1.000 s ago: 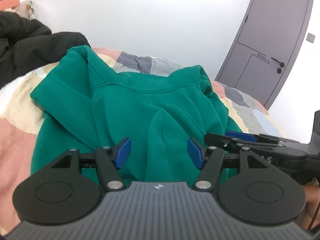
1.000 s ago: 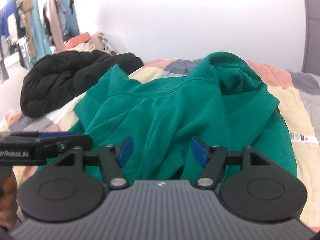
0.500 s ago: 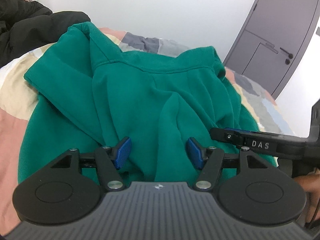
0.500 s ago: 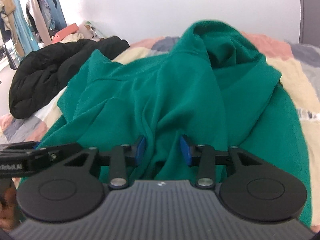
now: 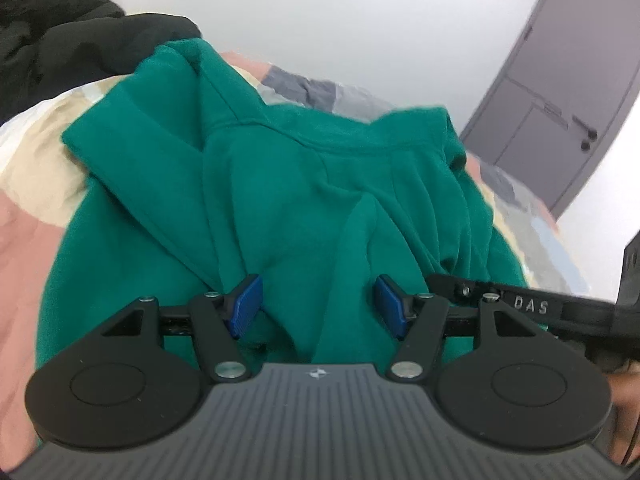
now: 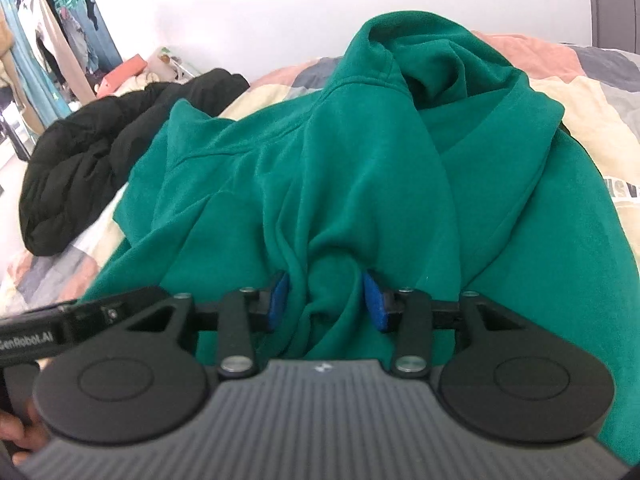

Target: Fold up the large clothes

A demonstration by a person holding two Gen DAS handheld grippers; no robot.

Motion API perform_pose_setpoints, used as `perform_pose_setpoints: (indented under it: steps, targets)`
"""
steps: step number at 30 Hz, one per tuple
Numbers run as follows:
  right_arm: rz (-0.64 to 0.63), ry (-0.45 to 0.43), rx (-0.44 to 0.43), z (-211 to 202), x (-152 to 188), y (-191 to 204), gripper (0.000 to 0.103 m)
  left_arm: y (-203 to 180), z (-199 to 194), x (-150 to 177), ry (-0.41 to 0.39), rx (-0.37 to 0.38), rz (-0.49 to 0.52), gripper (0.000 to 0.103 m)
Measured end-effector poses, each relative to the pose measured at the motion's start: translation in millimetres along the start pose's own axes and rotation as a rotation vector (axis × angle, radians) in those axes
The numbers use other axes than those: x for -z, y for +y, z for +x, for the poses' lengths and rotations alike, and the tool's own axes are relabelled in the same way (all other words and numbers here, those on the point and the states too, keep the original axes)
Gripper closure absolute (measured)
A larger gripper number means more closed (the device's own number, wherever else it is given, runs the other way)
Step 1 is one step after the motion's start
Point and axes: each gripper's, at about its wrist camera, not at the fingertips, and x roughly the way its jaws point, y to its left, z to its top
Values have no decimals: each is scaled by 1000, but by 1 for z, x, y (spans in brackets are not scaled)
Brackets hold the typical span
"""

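Observation:
A large green hooded sweatshirt [image 5: 304, 184] lies rumpled on the bed, hood end away from me; it also fills the right wrist view [image 6: 360, 168]. My left gripper [image 5: 318, 306] is open with its blue pads on either side of a fold near the hem. My right gripper [image 6: 326, 300] has its jaws partly closed around a bunched ridge of the same cloth, pads pressing into it. The right gripper's finger [image 5: 520, 304] shows just right of the left one; the left gripper's finger [image 6: 60, 324] shows at lower left in the right wrist view.
The bed has a patchwork cover [image 5: 36, 168] in pink, cream and grey. A black padded jacket [image 6: 100, 160] lies heaped at the far left. A grey door [image 5: 568, 92] stands at the right. Hanging clothes [image 6: 48, 48] are at far left.
Both grippers moved forward and down onto the sweatshirt's near edge. The right jaws narrowed from wide open around a bunch of cloth. The left jaws stayed wide.

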Motion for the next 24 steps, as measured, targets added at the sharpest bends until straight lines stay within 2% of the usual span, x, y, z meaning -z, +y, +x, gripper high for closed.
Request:
perform_pose_setpoints:
  steps: [9,12,17,22,24]
  targets:
    - [9,-39,-4,-28,-3,-3,57,0,-53,-1,-114,-45,-28,36]
    - [44,-57,-28,-51,-2,-8,57,-1,-69,3,-142,-63,-45,36]
    - [57,-53,-60,-79,-8,-12,57,-10,-88,11,-129,-98,36,35]
    - [131,-79,-161,-145,-23,-45,57,-17,-105,7,-89,-59,57,35]
    - [141,-78,-160,-163,-25,-57,57,-16,-109,4,-60,-46,45,35]
